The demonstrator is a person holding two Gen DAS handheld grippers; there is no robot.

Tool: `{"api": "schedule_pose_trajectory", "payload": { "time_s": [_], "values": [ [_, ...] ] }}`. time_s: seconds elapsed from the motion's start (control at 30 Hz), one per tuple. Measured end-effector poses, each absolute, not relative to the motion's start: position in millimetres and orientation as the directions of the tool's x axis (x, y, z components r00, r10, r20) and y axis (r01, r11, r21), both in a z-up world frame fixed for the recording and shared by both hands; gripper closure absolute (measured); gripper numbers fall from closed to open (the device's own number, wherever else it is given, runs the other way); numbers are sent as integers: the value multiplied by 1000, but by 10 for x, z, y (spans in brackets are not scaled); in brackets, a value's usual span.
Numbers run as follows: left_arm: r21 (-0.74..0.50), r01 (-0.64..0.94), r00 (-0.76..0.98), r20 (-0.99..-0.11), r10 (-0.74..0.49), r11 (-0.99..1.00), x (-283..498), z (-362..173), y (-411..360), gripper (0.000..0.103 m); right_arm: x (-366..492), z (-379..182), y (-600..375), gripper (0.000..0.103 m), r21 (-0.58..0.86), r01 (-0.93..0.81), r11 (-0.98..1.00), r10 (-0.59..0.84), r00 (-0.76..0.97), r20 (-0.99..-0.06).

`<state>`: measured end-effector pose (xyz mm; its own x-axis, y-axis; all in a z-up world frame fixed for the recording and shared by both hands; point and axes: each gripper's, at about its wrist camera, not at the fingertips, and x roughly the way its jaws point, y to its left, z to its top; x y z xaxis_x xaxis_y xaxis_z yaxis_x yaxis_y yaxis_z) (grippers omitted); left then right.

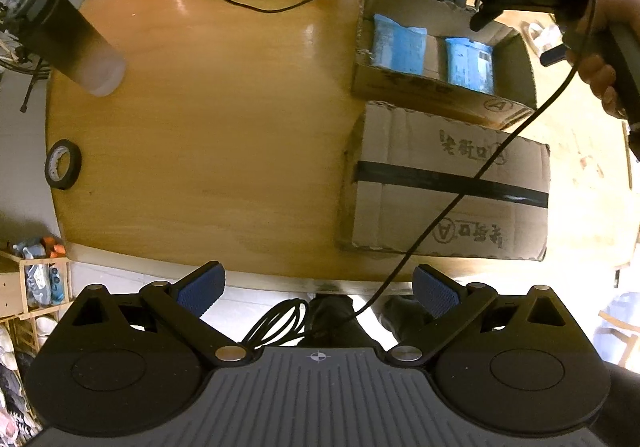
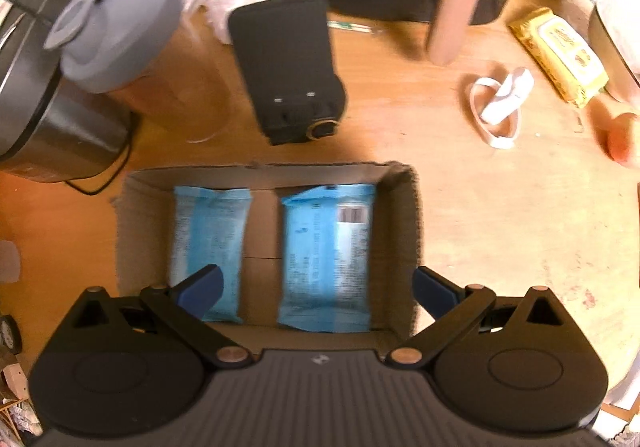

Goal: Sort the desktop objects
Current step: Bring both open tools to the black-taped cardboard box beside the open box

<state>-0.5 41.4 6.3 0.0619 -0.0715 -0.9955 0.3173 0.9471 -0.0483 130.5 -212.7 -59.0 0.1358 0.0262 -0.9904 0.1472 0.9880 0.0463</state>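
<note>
While spread wide and empty over the open box [image 2: 266,175], right gripper [image 2: 316,289] nearest the two blue packets [image 2: 326,255] directly below, long axes running away. Farther left: left gripper [image 1: 316,293], likewise open, empty, short of the bench [image 1: 220,107].

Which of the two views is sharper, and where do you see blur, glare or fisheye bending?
Left wrist view: sharp; glare streaks on the wooden table; the table edge bows from fisheye distortion. Right wrist view: motion blur smears the blue packets in the open cardboard box and the yellow wipes pack; the right tool itself stays crisp.
</note>
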Motion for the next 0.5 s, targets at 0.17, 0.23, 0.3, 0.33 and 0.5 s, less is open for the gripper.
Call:
{"api": "schedule_pose_trajectory", "payload": {
  "time_s": [0.17,0.23,0.3,0.33,0.5],
  "values": [
    [-52,334,56,-996,-75,941,-20,46,293,0,1260,-610,-2307,0,32,165,986,11,131,-991],
    [-53,340,54,-996,-76,939,-23,39,245,0,1250,-627,-2378,0,28,171,985,6,127,-992],
    [-54,347,52,-996,-77,936,-28,34,200,0,1237,-642,-2442,0,23,179,984,0,124,-992],
    [-55,350,52,-996,-78,935,-30,32,178,0,1231,-651,-2474,0,20,183,983,-3,123,-992],
    [-55,362,48,-996,-78,931,-40,20,87,0,1212,-687,-2621,0,12,204,979,-12,118,-993]
  ]
}}
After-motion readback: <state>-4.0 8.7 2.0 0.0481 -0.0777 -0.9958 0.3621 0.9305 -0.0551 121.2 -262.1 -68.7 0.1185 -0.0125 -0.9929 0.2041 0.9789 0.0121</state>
